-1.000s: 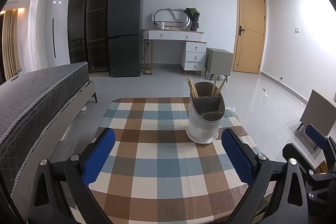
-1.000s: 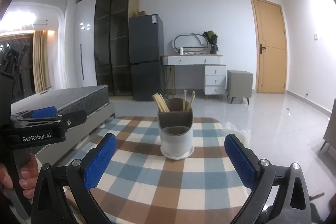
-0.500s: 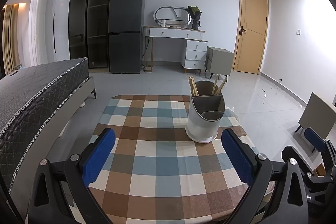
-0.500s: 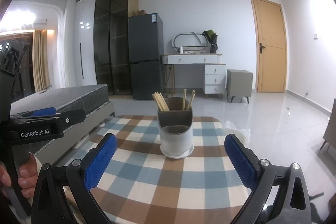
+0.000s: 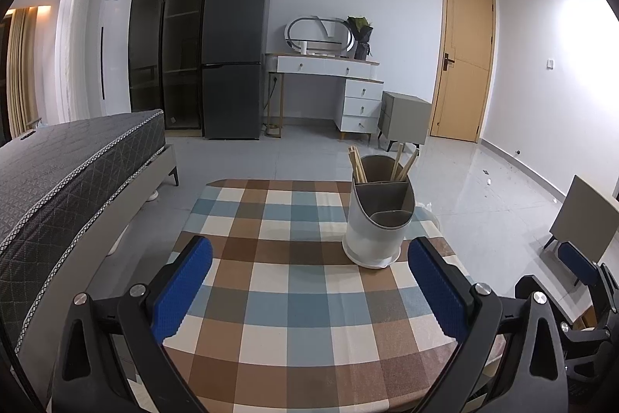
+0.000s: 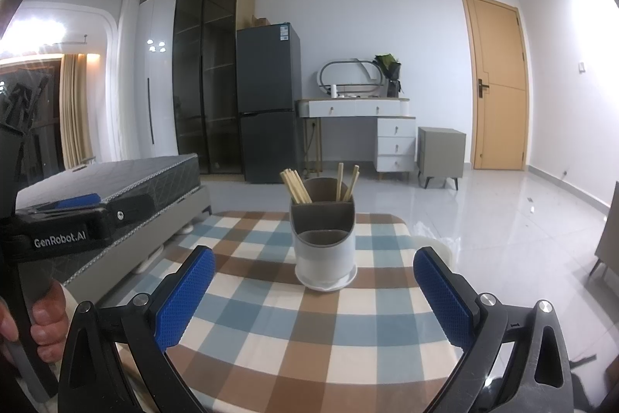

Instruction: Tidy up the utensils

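While both grippers are held back from the holder, little is altered on the table [image 5: 294,300]. Compared with the frames of a second ago, the left view is tilted slightly upward: more wall and ceiling are shown, and the holder is seen a little lower in the picture. The right view is almost unchanged. No utensil has been moved in that interval.

On the left, the left gripper [image 5: 309,293] is held with its blue pads spread wide and nothing between them. The person's hand [image 6: 46,320] is seen on its grip in the right view. The checked cloth between the pads is bare.

At the centre right of the left view, the holder [image 5: 381,219] is standing upright on the cloth, toward the table's far right part. Its rear compartments are occupied by chopsticks [image 5: 358,167]: a bundle at the left and two at the right. Its front compartment appears to be unoccupied, though its floor is hidden.

On the right, the right gripper [image 6: 313,297] is likewise held wide apart and unloaded, with the holder centred ahead of it.

No loose utensils are seen on the cloth. The task is therefore judged to be complete or nearly so, and the small tilt is read as a withdrawal rather than an approach.
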### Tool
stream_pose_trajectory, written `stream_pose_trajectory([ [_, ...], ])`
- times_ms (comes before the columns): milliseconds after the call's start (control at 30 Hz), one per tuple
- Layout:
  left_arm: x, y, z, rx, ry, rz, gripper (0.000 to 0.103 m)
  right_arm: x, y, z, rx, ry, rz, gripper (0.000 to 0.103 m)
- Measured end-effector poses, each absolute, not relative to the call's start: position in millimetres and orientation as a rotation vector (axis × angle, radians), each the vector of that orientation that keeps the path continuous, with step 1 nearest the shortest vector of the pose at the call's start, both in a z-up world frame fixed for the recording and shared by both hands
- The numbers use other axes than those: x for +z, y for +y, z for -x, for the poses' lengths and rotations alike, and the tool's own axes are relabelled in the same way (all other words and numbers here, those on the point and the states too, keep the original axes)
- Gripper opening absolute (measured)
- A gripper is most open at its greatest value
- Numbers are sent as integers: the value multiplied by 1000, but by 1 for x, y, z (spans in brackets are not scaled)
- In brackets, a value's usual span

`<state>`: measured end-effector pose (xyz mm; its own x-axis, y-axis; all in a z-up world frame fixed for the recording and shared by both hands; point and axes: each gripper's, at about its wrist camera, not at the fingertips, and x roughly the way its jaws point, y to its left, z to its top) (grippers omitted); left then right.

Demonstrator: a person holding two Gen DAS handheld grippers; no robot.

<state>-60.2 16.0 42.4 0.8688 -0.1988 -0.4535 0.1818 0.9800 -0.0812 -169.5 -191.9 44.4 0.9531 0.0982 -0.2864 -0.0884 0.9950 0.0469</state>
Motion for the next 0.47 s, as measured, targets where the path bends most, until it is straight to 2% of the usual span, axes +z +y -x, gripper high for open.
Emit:
stream_pose_trajectory([
  [467, 43, 17, 59, -193, 490, 53, 99, 41, -192, 169, 101, 301, -39, 103],
])
